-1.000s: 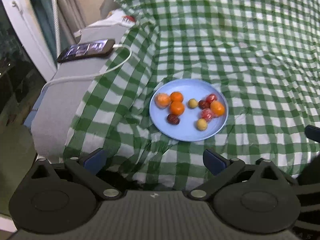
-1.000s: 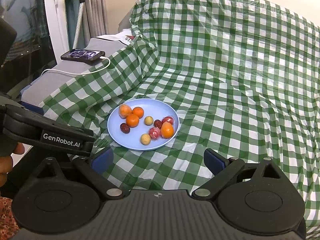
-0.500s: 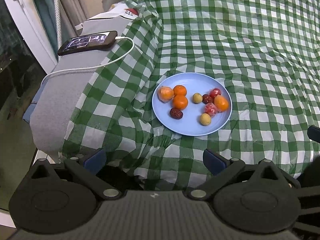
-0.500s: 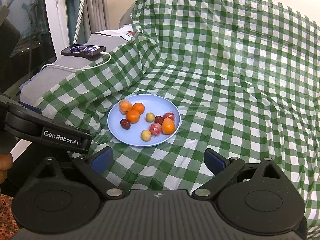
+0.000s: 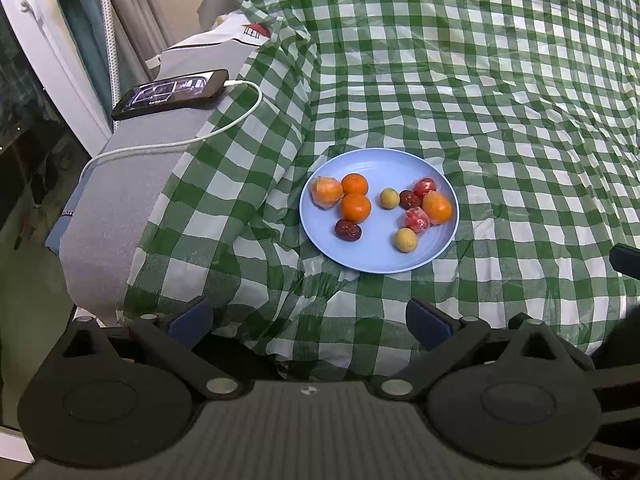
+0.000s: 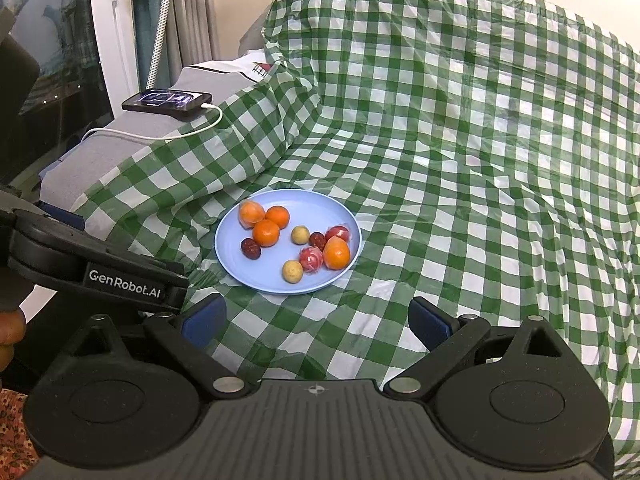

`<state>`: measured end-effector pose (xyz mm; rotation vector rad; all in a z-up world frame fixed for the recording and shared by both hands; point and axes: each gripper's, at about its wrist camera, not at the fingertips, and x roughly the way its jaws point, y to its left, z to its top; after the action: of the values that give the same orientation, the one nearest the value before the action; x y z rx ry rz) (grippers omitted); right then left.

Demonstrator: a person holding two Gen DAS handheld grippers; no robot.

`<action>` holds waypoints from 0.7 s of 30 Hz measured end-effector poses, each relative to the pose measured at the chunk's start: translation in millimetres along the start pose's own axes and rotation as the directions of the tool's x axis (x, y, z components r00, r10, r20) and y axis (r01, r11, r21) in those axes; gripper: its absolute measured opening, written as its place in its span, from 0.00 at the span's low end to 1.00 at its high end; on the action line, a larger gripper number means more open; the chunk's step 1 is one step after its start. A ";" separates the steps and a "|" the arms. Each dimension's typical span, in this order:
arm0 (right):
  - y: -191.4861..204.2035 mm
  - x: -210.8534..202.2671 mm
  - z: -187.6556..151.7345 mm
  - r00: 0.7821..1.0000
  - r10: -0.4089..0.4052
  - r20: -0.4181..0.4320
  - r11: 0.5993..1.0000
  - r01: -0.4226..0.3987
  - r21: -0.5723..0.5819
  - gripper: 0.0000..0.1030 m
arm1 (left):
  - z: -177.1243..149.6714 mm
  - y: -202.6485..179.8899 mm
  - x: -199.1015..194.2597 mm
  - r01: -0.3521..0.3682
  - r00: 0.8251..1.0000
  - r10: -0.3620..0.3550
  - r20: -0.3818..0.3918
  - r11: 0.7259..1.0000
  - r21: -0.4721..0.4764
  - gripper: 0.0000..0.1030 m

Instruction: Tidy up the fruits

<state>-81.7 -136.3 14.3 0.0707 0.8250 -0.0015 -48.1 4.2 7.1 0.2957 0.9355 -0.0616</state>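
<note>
Both of your grippers have risen slightly over the last second, so the plate now sits lower and nearer in each wrist view; nothing on it has shifted. Green-and-white checked cloth [image 5: 460,92] covers the sofa-like surface, wrinkled around the plate. Grey armrest [image 5: 132,184], at left, is only partly covered and carries a dark phone [image 5: 170,94] with a white cable [image 5: 224,130] plugged into it. Blue plate [image 5: 376,262] lies flat on the cloth, ahead of and between your two grippers. Your left gripper [image 5: 308,320] hovers short of the plate, jaws spread wide with nothing between them. Your right gripper [image 6: 316,318] hovers likewise, jaws apart and empty; the left gripper's body crosses its view at lower left. On the plate, left cluster: a wrapped orange fruit [image 5: 327,193] touching two mandarins [image 5: 356,207], with a dark red date [image 5: 348,230] just beside them. Right cluster: a third mandarin [image 5: 437,208], a wrapped red fruit [image 5: 417,220], a second wrapped red fruit [image 5: 425,187] and a second date [image 5: 409,199], all close together. Two small yellow fruits [image 5: 389,198] lie apart, one mid-plate and one by the near rim.
</note>
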 end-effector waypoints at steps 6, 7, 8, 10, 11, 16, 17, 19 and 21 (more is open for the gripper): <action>-0.2 0.0 -0.2 1.000 0.000 0.000 1.000 0.000 -0.004 0.95 | 0.6 1.3 0.0 0.003 1.000 -0.003 0.001 1.000 -0.001 1.00; -0.2 0.0 -0.1 1.000 0.000 0.000 1.000 0.000 -0.005 0.95 | 0.8 1.5 0.1 0.002 1.000 -0.002 0.000 1.000 -0.001 1.00; 0.0 -0.1 0.7 1.000 0.000 0.000 1.000 0.000 -0.005 0.95 | 0.9 2.0 0.1 0.003 1.000 -0.003 0.000 1.000 -0.002 1.00; -0.1 0.1 1.1 1.000 0.000 0.000 1.000 0.000 -0.005 0.95 | 0.9 2.4 0.1 0.003 1.000 -0.003 0.000 1.000 -0.002 1.00; 0.1 0.0 1.2 1.000 0.000 0.000 1.000 0.000 -0.005 0.95 | 1.0 2.5 0.2 0.003 1.000 -0.003 0.000 1.000 -0.002 1.00; 1.2 0.6 1.2 1.000 -0.001 0.000 1.000 0.001 -0.005 0.95 | 1.1 2.6 0.4 0.003 1.000 -0.003 0.000 1.000 -0.002 1.00; 1.5 0.2 1.5 1.000 0.000 0.000 1.000 0.000 -0.008 0.95 | 1.2 2.7 0.5 0.004 1.000 -0.004 0.000 1.000 -0.002 1.00; 1.5 0.3 1.9 1.000 0.001 -0.001 1.000 -0.001 -0.011 0.95 | 1.1 3.3 0.7 0.004 1.000 -0.004 -0.002 1.000 -0.003 1.00; 2.7 0.3 1.9 1.000 0.001 -0.001 1.000 -0.001 -0.011 0.95 | 1.1 4.2 1.3 0.002 1.000 -0.002 -0.005 1.000 -0.004 1.00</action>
<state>-80.1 -133.7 15.5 0.0601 0.8262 0.0037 -45.7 7.9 7.6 0.2917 0.9405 -0.0612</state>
